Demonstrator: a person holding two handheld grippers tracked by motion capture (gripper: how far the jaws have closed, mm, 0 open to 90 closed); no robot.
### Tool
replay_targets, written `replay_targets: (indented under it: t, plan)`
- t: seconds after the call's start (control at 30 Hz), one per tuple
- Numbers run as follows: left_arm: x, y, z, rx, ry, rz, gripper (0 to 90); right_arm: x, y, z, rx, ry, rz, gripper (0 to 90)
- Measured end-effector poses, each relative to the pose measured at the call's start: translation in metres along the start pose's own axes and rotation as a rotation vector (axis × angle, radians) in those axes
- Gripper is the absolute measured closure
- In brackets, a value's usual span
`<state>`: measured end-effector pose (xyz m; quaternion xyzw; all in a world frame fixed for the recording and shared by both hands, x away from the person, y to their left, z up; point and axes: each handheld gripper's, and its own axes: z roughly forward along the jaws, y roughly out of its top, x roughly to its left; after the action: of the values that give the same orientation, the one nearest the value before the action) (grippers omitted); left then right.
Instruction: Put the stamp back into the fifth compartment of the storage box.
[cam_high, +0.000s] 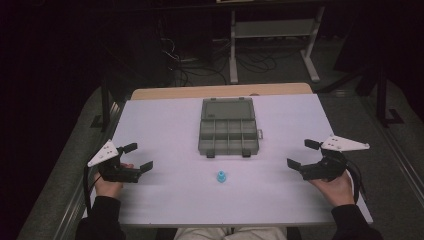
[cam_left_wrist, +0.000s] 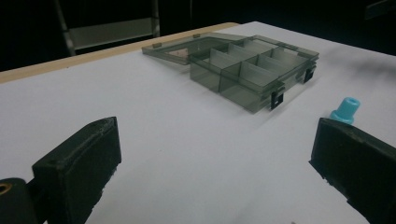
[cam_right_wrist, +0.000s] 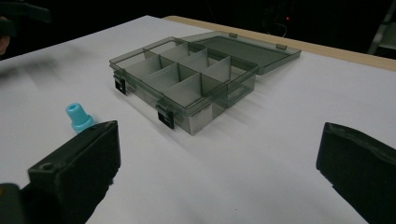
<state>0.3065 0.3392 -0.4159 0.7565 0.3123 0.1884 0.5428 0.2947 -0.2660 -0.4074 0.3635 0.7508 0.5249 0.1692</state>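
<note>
A grey see-through compartment box (cam_high: 228, 130) lies in the middle of the white table (cam_high: 165, 125), lid folded back flat, compartments empty (cam_left_wrist: 247, 70) (cam_right_wrist: 182, 79). A small blue plastic piece (cam_high: 221, 176) stands upright on the table just in front of the box (cam_left_wrist: 345, 109) (cam_right_wrist: 77, 116). My left gripper (cam_high: 138, 157) rests at the table's left side, jaws open, nothing between them. My right gripper (cam_high: 303, 153) sits at the right side, jaws wide open and empty. Both point inward toward the box.
The table's wooden far edge (cam_high: 220, 91) lies behind the box. A white metal frame (cam_high: 272, 30) and cables stand on the dark floor beyond. A person's hands hold each gripper near the front corners.
</note>
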Motion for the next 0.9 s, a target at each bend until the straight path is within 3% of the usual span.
replay_targets:
  t: [0.57,0.9]
  plan:
    - [-0.0003,-0.0001,0.0006,0.002,0.002,-0.005,1.5,0.0002,-0.0011,0.0018,0.021,0.018,0.017,0.0]
    - [-0.001,0.0006,-0.0011,0.004,0.011,-0.008,1.5,0.0009,0.0035,0.0048,0.055,0.03,-0.003,0.0]
